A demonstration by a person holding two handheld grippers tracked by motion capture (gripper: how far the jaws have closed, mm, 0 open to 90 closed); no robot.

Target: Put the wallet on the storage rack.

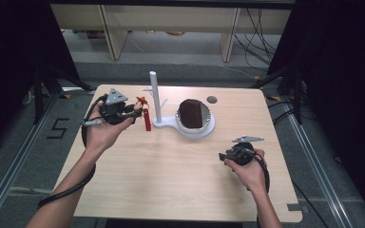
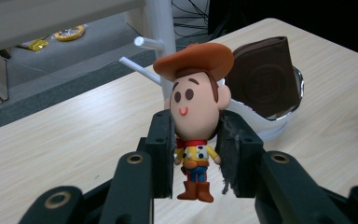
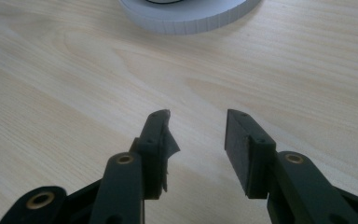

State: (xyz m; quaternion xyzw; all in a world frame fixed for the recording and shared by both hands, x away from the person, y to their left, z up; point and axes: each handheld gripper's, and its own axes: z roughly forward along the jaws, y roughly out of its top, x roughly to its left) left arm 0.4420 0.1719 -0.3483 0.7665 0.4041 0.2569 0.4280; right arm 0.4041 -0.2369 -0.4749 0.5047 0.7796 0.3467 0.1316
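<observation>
The left gripper [image 1: 132, 112] is raised above the left part of the table [image 1: 171, 180], and its fingers [image 2: 161, 140] pinch a cowboy figure [image 2: 195, 116]. In the left gripper view the pads press on both sides of the figure's head and shoulders; the boots hang free below the fingertips and the hat stands above them. A grip this high on the body leaves whatever loop sits on top free for hanging, though the loop itself cannot be made out. In the high view a red strap [image 1: 147, 118] hangs just beyond the fingertips, apparently part of the same figure.

Just past the fingertips stands a white stand [image 1: 154, 97] with short side pegs [image 2: 145, 43]. The figure is held upright and level with the pegs, which suggests that hanging it on one is the step in hand; it is near the post but not yet touching.

To the right of the post, on the same white base, a dish [image 1: 208, 124] holds a brown wallet [image 1: 192, 114] leaning on its rim, well behind the held figure.

The right gripper [image 1: 224, 156] rests low over the right part of the table. Its fingers [image 3: 156, 135] are spread with nothing between them, only bare wood. The edge of the white base [image 3: 186, 16] lies ahead of the fingertips, well apart. This hand appears parked clear of the work.
</observation>
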